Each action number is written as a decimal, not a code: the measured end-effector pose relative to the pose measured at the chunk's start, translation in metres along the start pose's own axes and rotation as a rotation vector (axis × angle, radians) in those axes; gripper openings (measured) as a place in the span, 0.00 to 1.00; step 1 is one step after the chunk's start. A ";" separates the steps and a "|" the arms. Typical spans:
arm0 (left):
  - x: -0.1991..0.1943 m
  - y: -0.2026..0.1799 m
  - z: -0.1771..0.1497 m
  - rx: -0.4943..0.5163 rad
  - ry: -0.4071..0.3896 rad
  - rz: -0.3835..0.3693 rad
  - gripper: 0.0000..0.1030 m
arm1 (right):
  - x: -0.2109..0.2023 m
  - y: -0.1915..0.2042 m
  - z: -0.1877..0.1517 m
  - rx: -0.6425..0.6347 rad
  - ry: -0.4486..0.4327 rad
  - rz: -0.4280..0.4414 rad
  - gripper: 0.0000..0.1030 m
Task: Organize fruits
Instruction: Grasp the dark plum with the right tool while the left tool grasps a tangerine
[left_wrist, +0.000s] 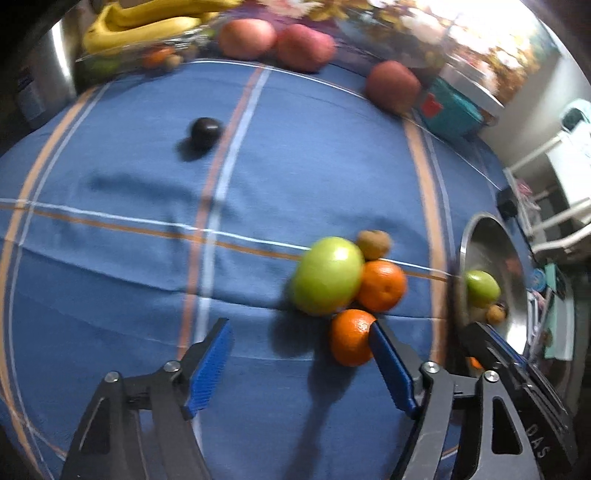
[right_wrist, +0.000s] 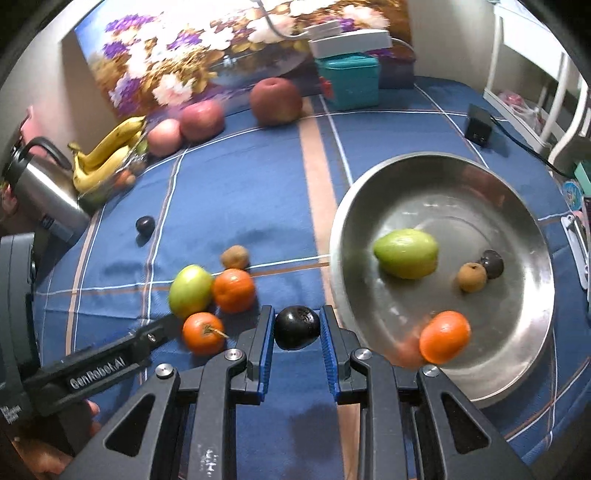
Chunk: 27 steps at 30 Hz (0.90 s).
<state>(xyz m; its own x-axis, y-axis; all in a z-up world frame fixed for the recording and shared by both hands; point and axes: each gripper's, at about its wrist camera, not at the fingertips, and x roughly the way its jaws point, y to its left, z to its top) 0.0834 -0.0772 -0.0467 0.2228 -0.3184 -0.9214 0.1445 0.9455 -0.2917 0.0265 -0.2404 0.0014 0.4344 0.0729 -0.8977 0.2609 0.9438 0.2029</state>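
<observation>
My right gripper is shut on a dark plum just left of the steel bowl. The bowl holds a green fruit, a kiwi, a dark plum and an orange. My left gripper is open and empty; its right finger touches an orange. Beside that lie a green apple, another orange and a kiwi. A lone dark plum lies farther out.
Three red apples line the far edge of the blue cloth. Bananas lie in a clear dish at far left next to a steel kettle. A teal box and a black adapter stand behind the bowl.
</observation>
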 end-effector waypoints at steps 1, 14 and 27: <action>0.002 -0.005 -0.001 0.016 0.001 -0.008 0.72 | 0.000 -0.001 0.000 0.003 0.000 0.001 0.25; 0.023 -0.032 0.001 0.059 0.027 -0.064 0.63 | -0.001 -0.005 -0.003 0.001 -0.001 0.016 0.25; 0.028 -0.042 0.000 0.071 0.058 -0.139 0.38 | -0.001 -0.009 -0.002 0.014 -0.002 0.010 0.25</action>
<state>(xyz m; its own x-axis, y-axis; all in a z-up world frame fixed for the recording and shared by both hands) 0.0838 -0.1262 -0.0603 0.1399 -0.4390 -0.8875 0.2386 0.8849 -0.4001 0.0221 -0.2479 -0.0007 0.4383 0.0815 -0.8951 0.2685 0.9385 0.2170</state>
